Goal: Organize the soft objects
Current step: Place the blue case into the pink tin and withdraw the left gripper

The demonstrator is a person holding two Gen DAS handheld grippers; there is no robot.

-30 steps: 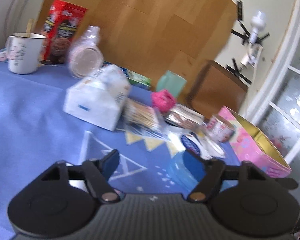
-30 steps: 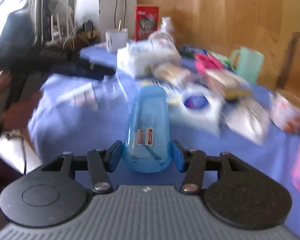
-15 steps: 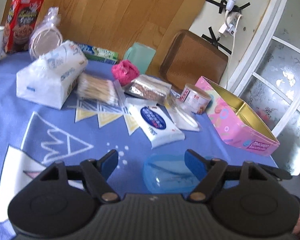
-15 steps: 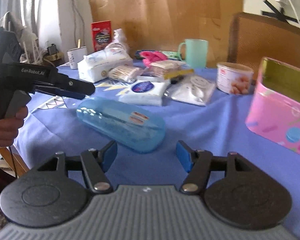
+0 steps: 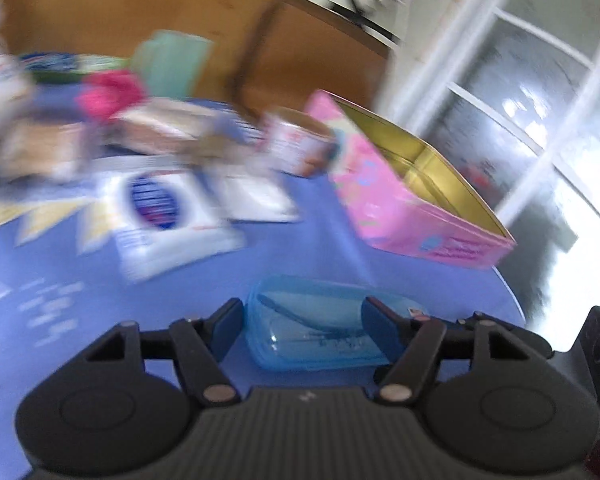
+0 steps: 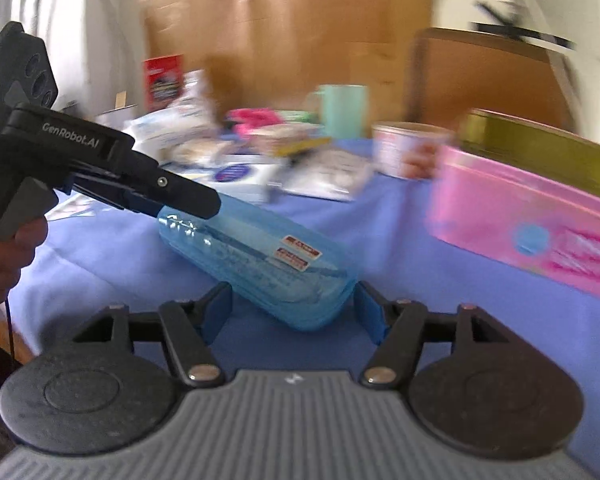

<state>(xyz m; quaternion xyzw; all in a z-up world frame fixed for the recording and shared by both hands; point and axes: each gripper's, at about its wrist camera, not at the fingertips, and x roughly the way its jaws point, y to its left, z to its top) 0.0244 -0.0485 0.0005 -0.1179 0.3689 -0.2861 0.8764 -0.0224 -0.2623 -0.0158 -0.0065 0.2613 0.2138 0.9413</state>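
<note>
On the blue tablecloth (image 5: 308, 248), the left view shows the translucent blue case (image 5: 316, 328) between the closing left gripper (image 5: 302, 326) pads, untouched. In the right view, the right gripper (image 6: 292, 312) straddles the case's near end, jaws narrowing, not gripping; pink tin (image 6: 532, 216) beside.

A lidded case (image 6: 260, 264) lies on the surface (image 6: 400, 248), nearest the cameras. To its right stands an open tin box (image 6: 532, 208). Behind them sit a tub (image 6: 408, 152), a mug (image 6: 346, 110) and flat packets (image 5: 168, 208), a chair (image 6: 480, 76) beyond.
</note>
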